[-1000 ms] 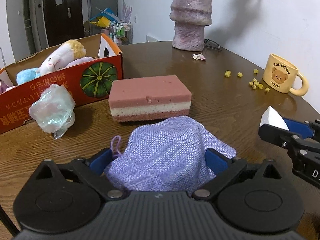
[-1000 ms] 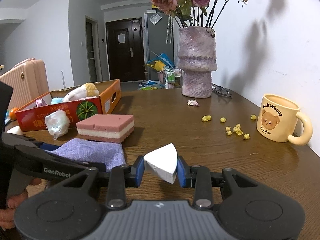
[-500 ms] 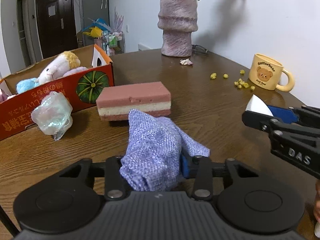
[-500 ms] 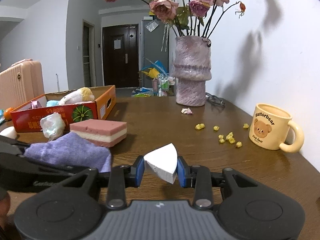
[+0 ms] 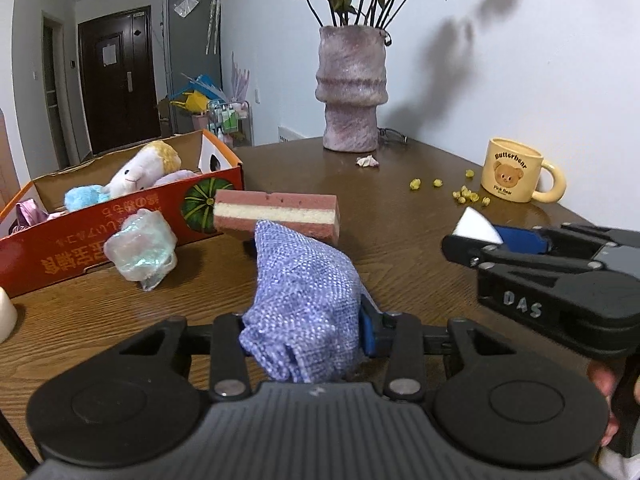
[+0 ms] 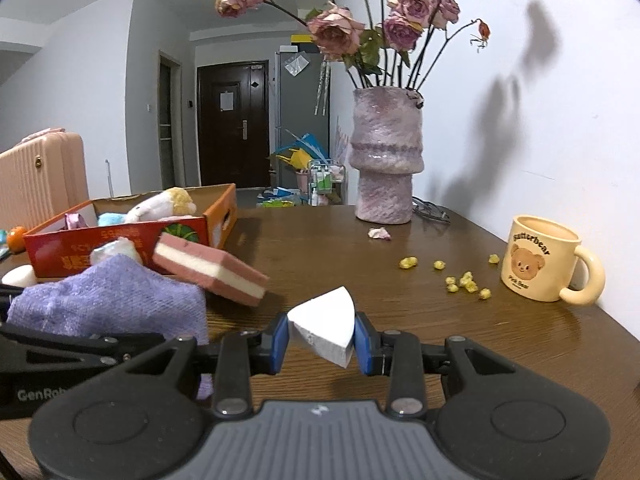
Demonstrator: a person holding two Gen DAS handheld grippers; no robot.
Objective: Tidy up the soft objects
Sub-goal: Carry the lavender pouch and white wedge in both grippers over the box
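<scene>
My left gripper [image 5: 304,332] is shut on a bunched purple woven cloth [image 5: 308,280], which hangs lifted above the wooden table [image 5: 400,240]. In the right wrist view the purple cloth [image 6: 112,300] shows at the left. My right gripper [image 6: 322,340] is shut on a white foam wedge [image 6: 324,320]; the left wrist view also shows the wedge [image 5: 476,224] at the right. A pink-and-cream layered sponge [image 5: 276,210] lies just beyond the cloth. A crinkly iridescent bundle [image 5: 140,246] rests against the orange cardboard box [image 5: 80,236], which holds plush toys [image 5: 140,168].
A purple vase of dried roses [image 5: 351,88] stands at the table's far side, with a fallen petal [image 5: 367,161] near it. A yellow bear mug [image 5: 516,176] and scattered yellow bits [image 5: 464,194] are at the right. A pale rounded object [image 5: 6,312] sits at the left edge.
My left gripper's jaws closed on the purple cloth, bunching it, and raised it off the table. The right gripper rose slightly, keeping its hold on the white wedge.
</scene>
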